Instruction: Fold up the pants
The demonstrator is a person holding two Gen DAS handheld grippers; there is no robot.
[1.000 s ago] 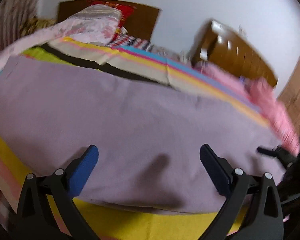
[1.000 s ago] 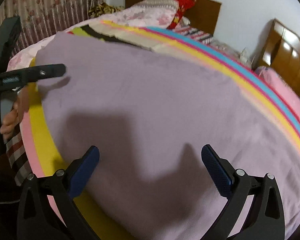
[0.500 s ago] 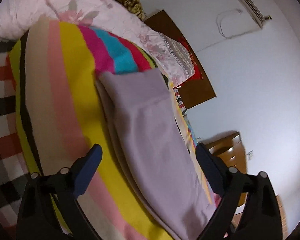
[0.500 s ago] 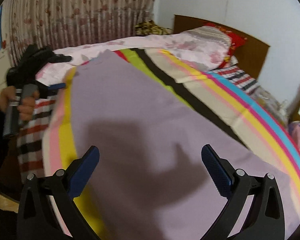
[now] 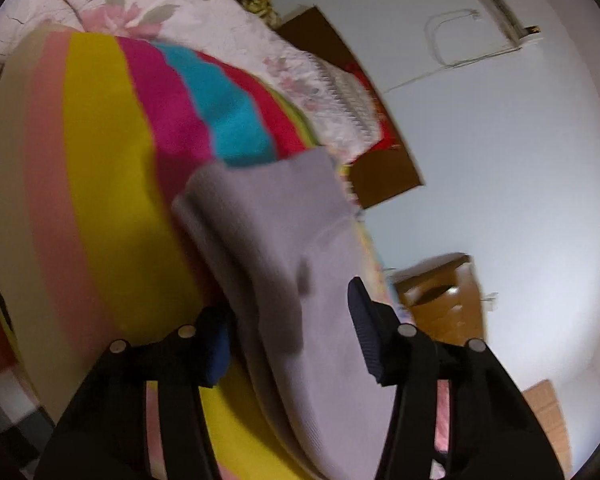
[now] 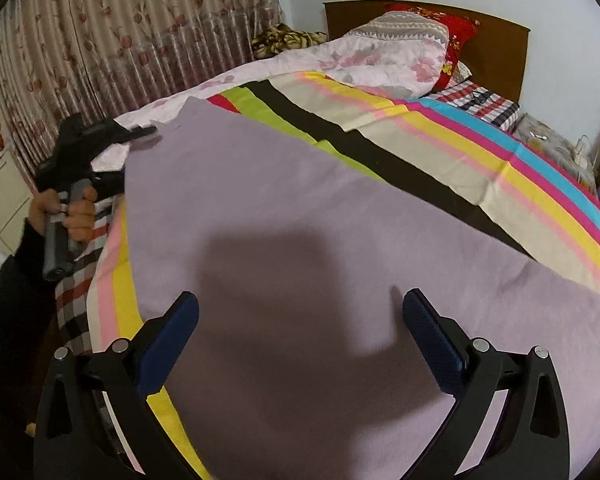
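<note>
The flat lilac knit pants (image 6: 340, 240) lie spread on the bed's rainbow-striped blanket (image 6: 520, 176). The left gripper (image 5: 292, 336), rolled sideways, has just been closing its fingers around the pants' edge, cloth between them. The right gripper (image 6: 300, 332) tilts downward over the pants, fingers wide and empty.

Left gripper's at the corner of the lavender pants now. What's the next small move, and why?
Probably finish closing the left gripper on the edge of the lavender pants. Its jaws have just been closing, and the cloth edge already lies between them, one finger under it and one above, with a gap still showing. The right gripper hovers open over the pants, so the left pinch looks like the first step.
</note>
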